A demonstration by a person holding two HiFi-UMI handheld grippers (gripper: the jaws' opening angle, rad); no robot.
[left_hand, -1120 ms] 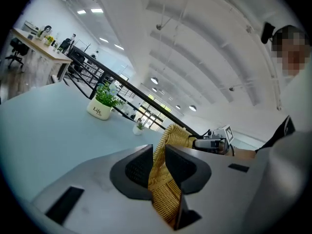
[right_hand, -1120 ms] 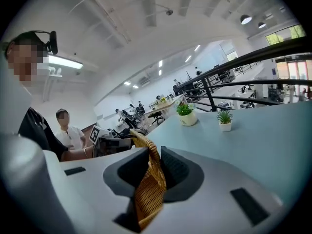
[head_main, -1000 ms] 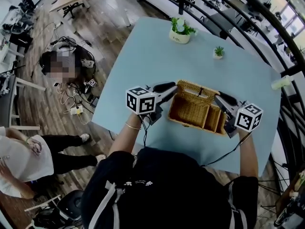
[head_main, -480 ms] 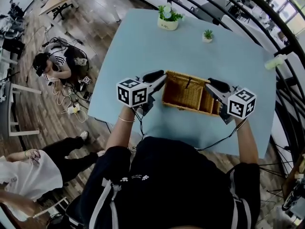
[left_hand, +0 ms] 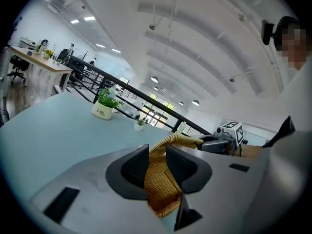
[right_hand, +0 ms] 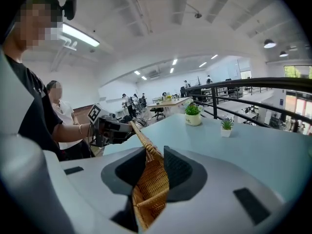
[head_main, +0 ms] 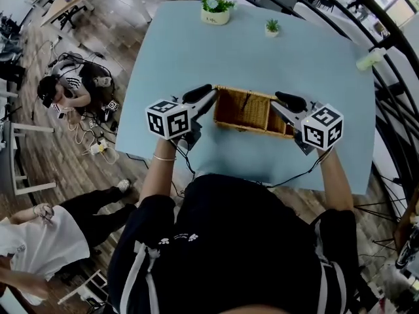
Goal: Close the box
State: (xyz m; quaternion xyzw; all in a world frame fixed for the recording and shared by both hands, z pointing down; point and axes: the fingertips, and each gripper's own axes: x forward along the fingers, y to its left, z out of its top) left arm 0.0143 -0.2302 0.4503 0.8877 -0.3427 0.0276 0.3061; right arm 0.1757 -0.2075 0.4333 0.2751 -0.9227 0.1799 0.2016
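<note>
The wicker box rests on the light blue table, near the edge closest to the operator. It lies between the two grippers. In the head view its top is not covered: the woven interior is visible, with a partition separating a larger left section from a narrower right section.

Left gripper: positioned at the left end of the box. A woven edge of the box stands between the jaws and fills the gap from pad to pad. The jaws are opening.

Right gripper: positioned at the right end of the box. The jaws are closed on a thin woven panel with a braided rim, which stands on edge between the pads. Whether this panel is a lid or a side wall cannot be determined.

Each gripper is visible in the other's view, at the opposite end of the box.

At the far edge of the table stand a white potted plant and, well apart from it, a smaller potted plant. A person sits on the wooden floor to the left of the table
</note>
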